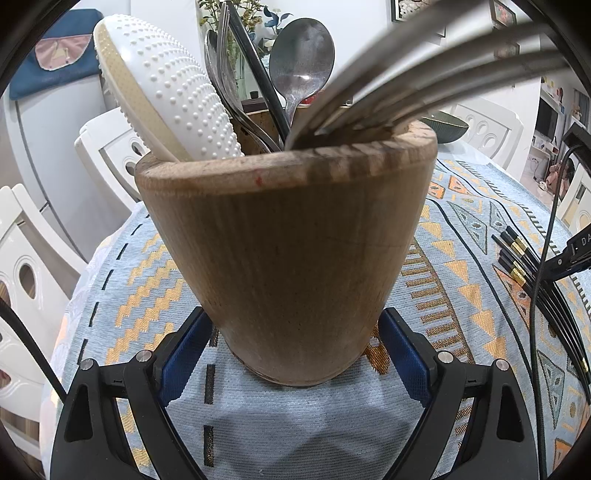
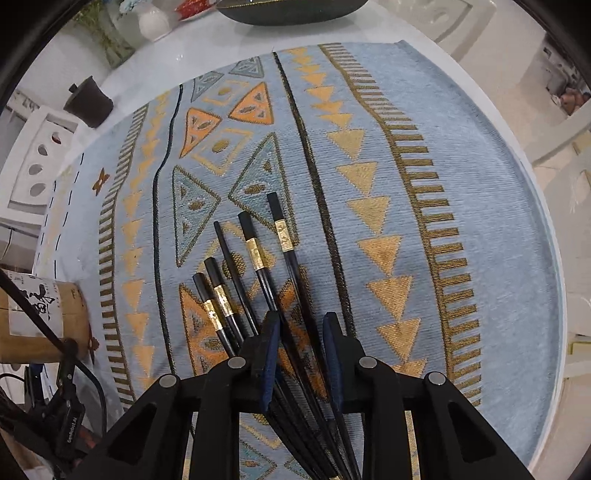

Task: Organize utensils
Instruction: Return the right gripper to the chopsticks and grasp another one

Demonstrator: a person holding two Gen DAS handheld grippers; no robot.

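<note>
A wooden utensil holder [image 1: 291, 258] stands upright on the patterned cloth, holding a white dotted rice paddle [image 1: 166, 99], a metal spoon [image 1: 301, 62], forks and dark chopsticks. My left gripper [image 1: 295, 343] has its blue pads against both sides of the holder's base. In the right wrist view, several black chopsticks with gold bands [image 2: 255, 254] lie fanned on the cloth. My right gripper [image 2: 301, 325] is over them, its pads on either side of the bundle with a gap still visible. The holder shows at the left edge of that view [image 2: 40, 321].
The blue and orange patterned cloth [image 2: 406, 147] covers a round white table. A dark bowl [image 2: 291, 11], a small dark cup [image 2: 88, 101] and a white vase [image 2: 155, 22] stand at the far side. White chairs [image 1: 29, 280] surround the table.
</note>
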